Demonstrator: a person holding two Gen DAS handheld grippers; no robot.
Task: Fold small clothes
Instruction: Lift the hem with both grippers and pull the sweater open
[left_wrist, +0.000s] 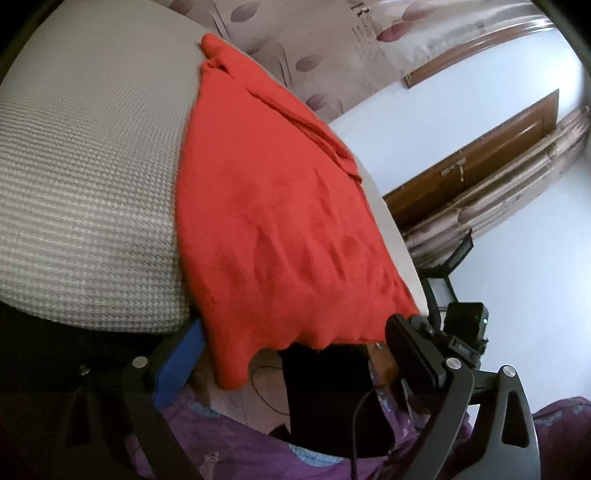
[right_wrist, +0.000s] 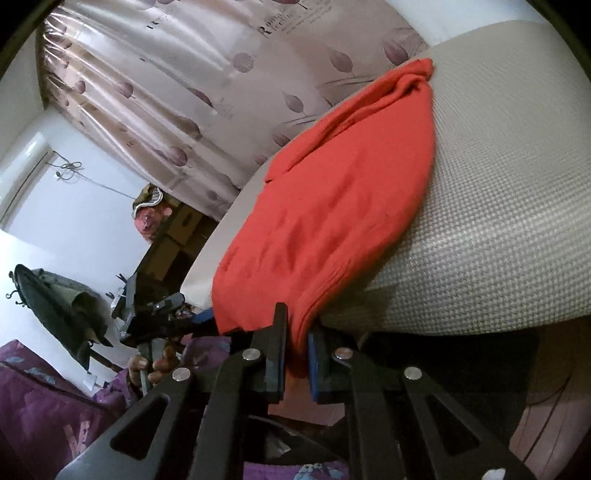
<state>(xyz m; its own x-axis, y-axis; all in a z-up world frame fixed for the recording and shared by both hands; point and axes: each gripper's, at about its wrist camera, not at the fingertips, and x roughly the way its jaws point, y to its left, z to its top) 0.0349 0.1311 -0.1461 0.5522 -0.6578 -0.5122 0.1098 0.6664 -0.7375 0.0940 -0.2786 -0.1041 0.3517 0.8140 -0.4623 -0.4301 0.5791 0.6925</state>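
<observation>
- Task item: I see the red garment (left_wrist: 280, 221) lying flat on a grey woven surface (left_wrist: 85, 184), which looks like a mattress or padded top; I cannot tell which. Its near hem hangs over the front edge.
- Right gripper (right_wrist: 295, 350): I have the fingers together, clamped on the near hem corner of the red garment. The cloth passes between the blue pads (right_wrist: 317, 365).
- Left gripper (left_wrist: 288, 354): I hold the fingers wide apart, astride the other end of the overhanging hem. The pads press on nothing; the cloth hangs between the fingers.
- Step in hand, as I judge it: securing both near corners before the first fold. One corner is gripped; the other is not yet taken.
- Next move, as I judge it: bring the left fingers onto the hem and clamp them, then lift both corners together and carry them toward the far edge. Uneven lift would skew the fold.
- Writing: the leaf-patterned curtain (right_wrist: 177, 92) carries printed script. I read "Roma" as the start of one word; the rest is too blurred to read.
</observation>
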